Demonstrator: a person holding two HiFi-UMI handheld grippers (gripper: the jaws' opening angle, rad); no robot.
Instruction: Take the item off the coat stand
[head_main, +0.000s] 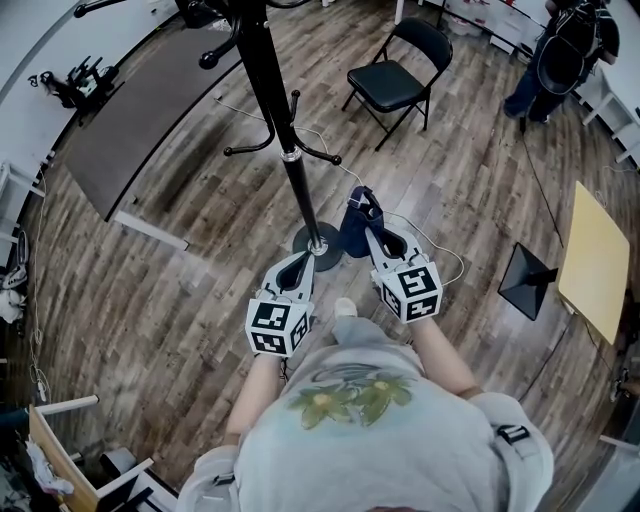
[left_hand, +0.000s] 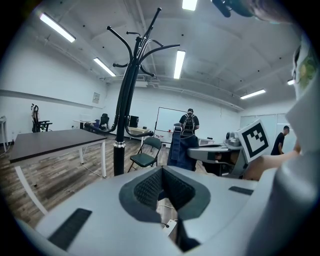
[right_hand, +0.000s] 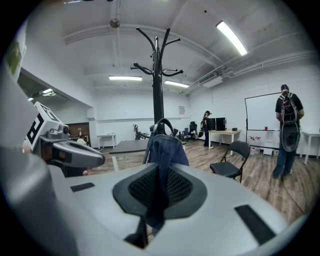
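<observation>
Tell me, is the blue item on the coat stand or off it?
Off. The right tool is shut on the blue item, which hangs apart from the coat stand.

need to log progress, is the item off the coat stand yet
Done: the coat stand hooks look bare, and the blue denim item hangs clear of it. In hand: the right claw is clamped on the fabric; the left claw is empty. Left: probably only setting it down somewhere.

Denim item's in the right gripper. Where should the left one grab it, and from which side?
Likely the free part of the denim item past the right gripper's shut jaws, approached from its left: it stands as a thin fold, and the empty left gripper sits on that side.
</observation>
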